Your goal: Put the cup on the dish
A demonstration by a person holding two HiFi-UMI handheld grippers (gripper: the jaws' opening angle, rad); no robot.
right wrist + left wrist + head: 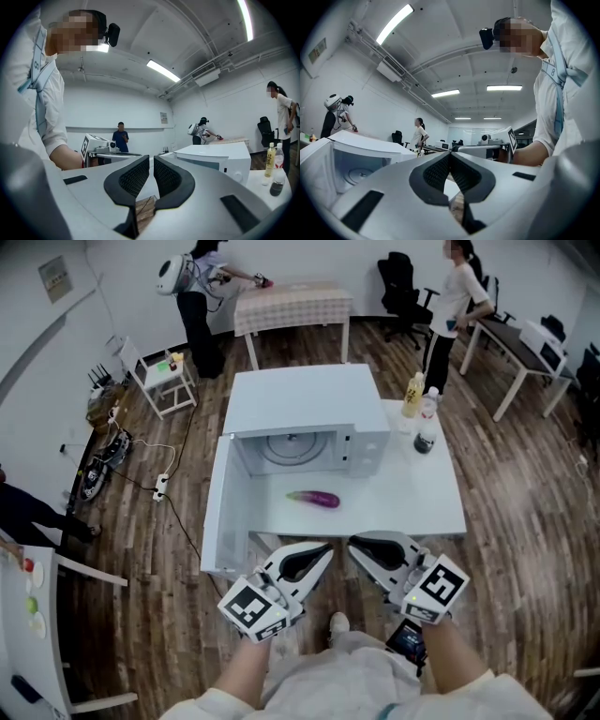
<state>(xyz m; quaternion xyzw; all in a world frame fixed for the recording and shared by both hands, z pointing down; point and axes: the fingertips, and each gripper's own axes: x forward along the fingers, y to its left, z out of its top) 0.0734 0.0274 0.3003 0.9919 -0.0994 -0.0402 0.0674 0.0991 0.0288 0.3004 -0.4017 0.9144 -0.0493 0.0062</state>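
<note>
I see no cup and no dish in any view. My left gripper and right gripper are held side by side just off the near edge of the white table, in front of my body, pointing level. Both are shut with nothing between the jaws. In the left gripper view the left gripper's dark pads meet at the tips. The right gripper's pads stand almost together in the right gripper view. An open white microwave sits on the table, its glass turntable bare.
The microwave door swings out to the left over the table's edge. A purple eggplant lies in front of the microwave. Bottles stand at the table's far right. People stand at other tables at the back of the room.
</note>
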